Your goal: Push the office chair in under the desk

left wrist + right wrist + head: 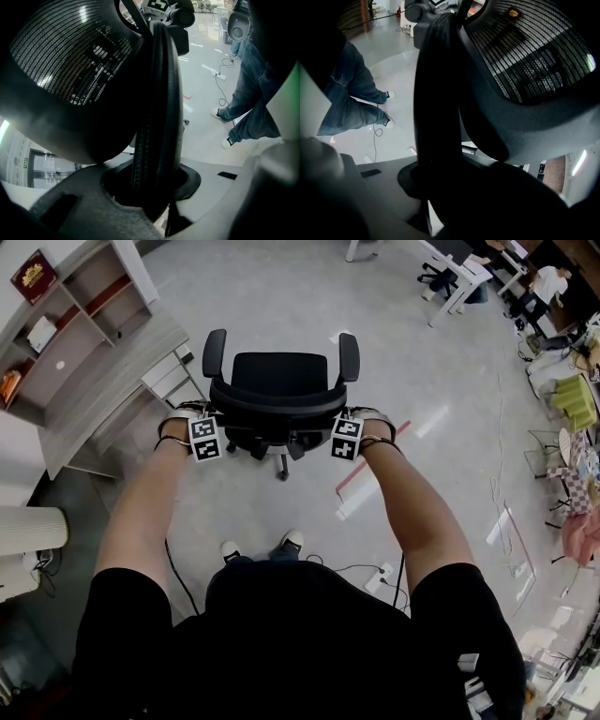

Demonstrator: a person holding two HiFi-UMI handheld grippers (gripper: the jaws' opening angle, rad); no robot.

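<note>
Mid-push, to judge by the grip and by the place of the office chair (279,381): stands on open floor, near the corner of the desk (112,381), not yet under it, with the seat turned away from the person. Held at the top of the backrest (278,411), at both ends. Left gripper (204,435): nearly closed, clamped on the backrest's rim, seen running between the jaws in the left gripper view. Right gripper (347,437): the same, a narrow opening, pressed on the opposite rim.

Next, probably: to steer left and forward, to line up the seat with the opening under the desk, and to push evenly on both sides, so as not to spin on the castors.

Hard to see: the space under the desk, hidden by its top; most of the wheel base, covered by the seat; the pads themselves, dark in both gripper views.
</note>
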